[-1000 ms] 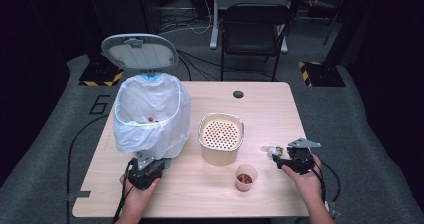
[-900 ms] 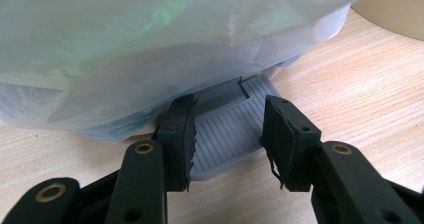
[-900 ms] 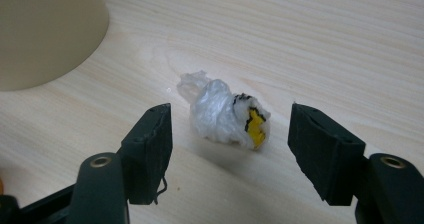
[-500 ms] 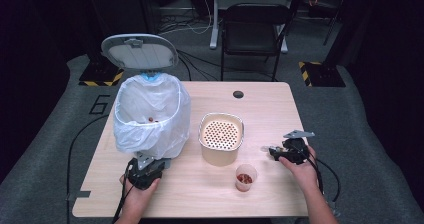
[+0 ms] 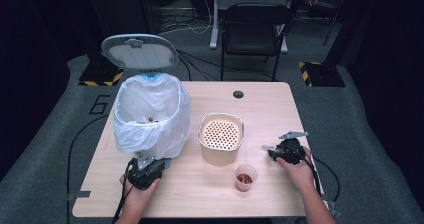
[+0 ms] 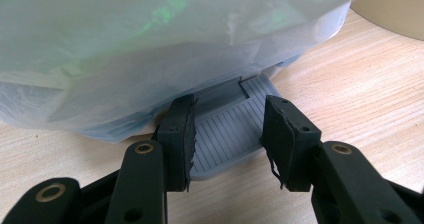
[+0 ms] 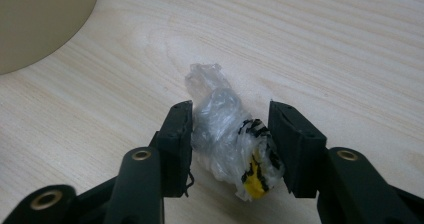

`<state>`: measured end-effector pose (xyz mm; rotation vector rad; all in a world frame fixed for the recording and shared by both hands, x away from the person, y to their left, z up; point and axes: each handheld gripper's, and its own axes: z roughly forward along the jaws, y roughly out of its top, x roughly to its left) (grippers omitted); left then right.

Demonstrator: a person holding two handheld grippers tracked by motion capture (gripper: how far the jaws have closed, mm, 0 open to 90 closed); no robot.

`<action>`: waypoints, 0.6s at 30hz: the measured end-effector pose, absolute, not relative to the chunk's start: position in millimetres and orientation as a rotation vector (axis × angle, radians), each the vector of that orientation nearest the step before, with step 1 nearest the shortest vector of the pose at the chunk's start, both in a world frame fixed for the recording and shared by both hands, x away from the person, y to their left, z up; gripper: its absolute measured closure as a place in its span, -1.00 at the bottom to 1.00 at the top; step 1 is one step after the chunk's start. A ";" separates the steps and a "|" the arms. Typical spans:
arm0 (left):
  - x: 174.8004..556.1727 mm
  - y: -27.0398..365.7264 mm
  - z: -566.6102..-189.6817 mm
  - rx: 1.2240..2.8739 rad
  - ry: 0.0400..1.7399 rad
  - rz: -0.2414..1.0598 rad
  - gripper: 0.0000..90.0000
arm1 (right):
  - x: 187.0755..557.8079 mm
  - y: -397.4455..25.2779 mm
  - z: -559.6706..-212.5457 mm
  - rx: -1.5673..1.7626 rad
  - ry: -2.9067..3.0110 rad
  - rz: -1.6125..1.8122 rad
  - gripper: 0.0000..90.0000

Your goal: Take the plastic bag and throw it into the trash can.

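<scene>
Two grippers at a table: one at the bin pedal, one around a wrapper

Two hand-held grippers work at a pale wooden table (image 5: pixel 280 104). Nearest the person, the left gripper (image 6: pixel 227 129) sits low at the foot of a pedal bin (image 5: pixel 150 115) lined with a white bag (image 6: pixel 165 44). Its jaws stand spread, one on each side of the grey ribbed pedal (image 6: pixel 227 131), not clamping it. The bin's lid (image 5: pixel 139 51) stands open.

At the table's right side, the right gripper (image 7: pixel 230 134) has its jaws spread around a crumpled clear wrapper (image 7: pixel 227 134) with yellow and black print. The wrapper lies on the wood between the jaws, and neither jaw squeezes it yet.

Slightly farther in, a small cup (image 5: pixel 245 177) with reddish bits stands beside a beige container (image 5: pixel 221 139) with a perforated top.

Judging by this, the step in hand is picking up the wrapper to throw it away. Next, the right jaws need to close on it, lift it clear, and carry it across over the open bin.
</scene>
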<state>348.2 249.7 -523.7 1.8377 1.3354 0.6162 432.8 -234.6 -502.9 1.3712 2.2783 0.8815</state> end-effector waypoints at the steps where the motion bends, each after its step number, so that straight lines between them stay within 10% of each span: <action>1: 348.2 249.7 -523.6 1.838 1.336 0.617 0.25 | 431.8 -233.9 -502.0 1.372 2.285 0.881 0.26; 18: 348.1 249.6 -523.7 1.836 1.338 0.617 0.25 | 417.7 -225.8 -455.5 1.332 2.288 0.943 0.35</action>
